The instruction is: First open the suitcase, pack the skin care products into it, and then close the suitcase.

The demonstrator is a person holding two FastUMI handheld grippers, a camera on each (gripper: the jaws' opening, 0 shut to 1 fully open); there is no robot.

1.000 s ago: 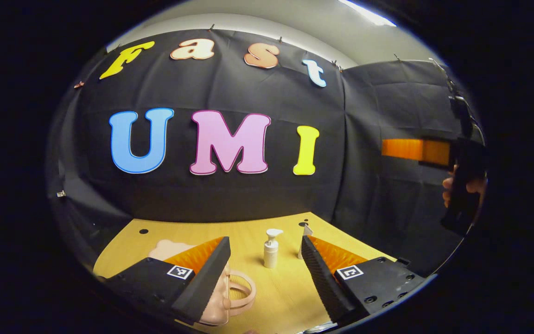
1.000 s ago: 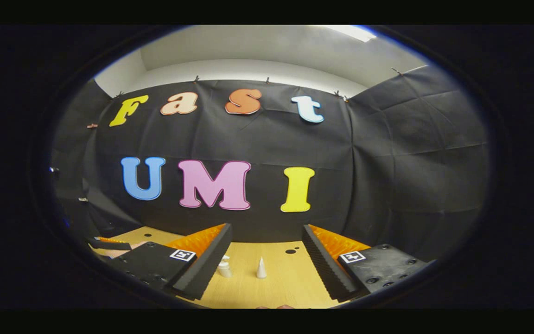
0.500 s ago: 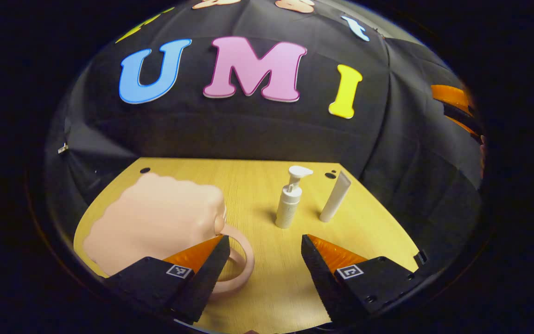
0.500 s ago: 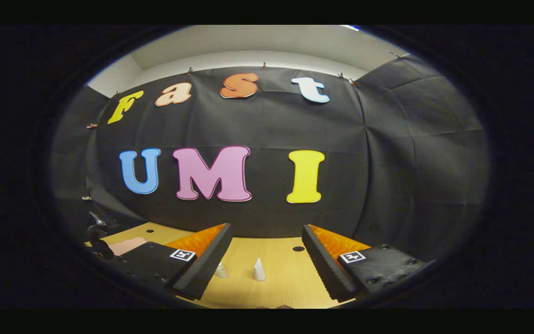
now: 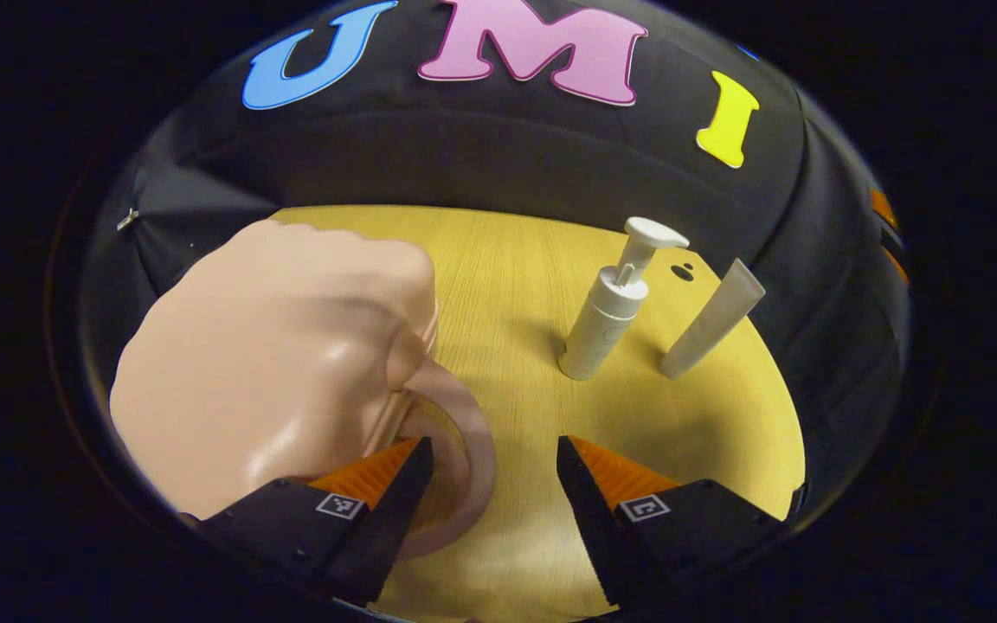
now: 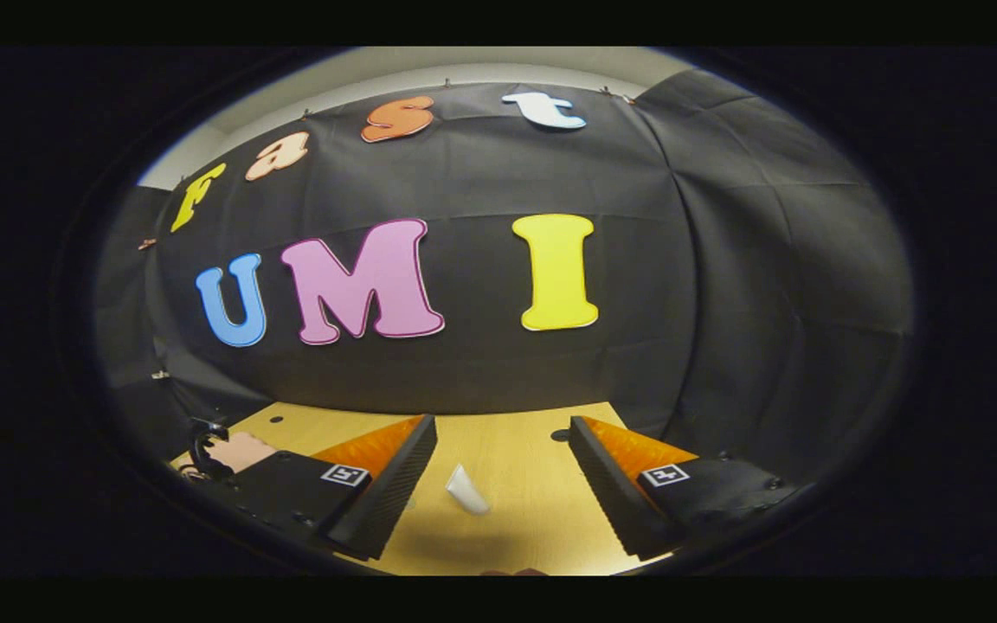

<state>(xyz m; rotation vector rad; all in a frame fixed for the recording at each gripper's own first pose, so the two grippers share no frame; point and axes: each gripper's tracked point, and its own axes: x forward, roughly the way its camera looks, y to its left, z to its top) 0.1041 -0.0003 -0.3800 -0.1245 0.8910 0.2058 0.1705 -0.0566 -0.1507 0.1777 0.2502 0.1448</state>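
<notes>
A closed pale pink suitcase (image 5: 273,363) lies on the left of the wooden table (image 5: 507,260), its ring handle (image 5: 464,450) pointing at me. My left gripper (image 5: 494,510) is open just above the table, with its left finger over the handle and nothing between the fingers. A white pump bottle (image 5: 611,311) and a white tube (image 5: 710,320) stand upright to the right of the case. In the right gripper view my right gripper (image 6: 503,493) is open, and the top of the white tube (image 6: 466,491) shows low between its fingers, farther off.
Black cloth walls close the table at the back and on the right. A small dark hole (image 5: 682,272) marks the tabletop behind the bottle. A pink patch with something black (image 6: 226,448) sits at the far left of the right gripper view.
My left gripper has dropped and tilted down towards the suitcase, and its left finger now reaches the handle. My right gripper has come nearer the tube. Both stay open.
</notes>
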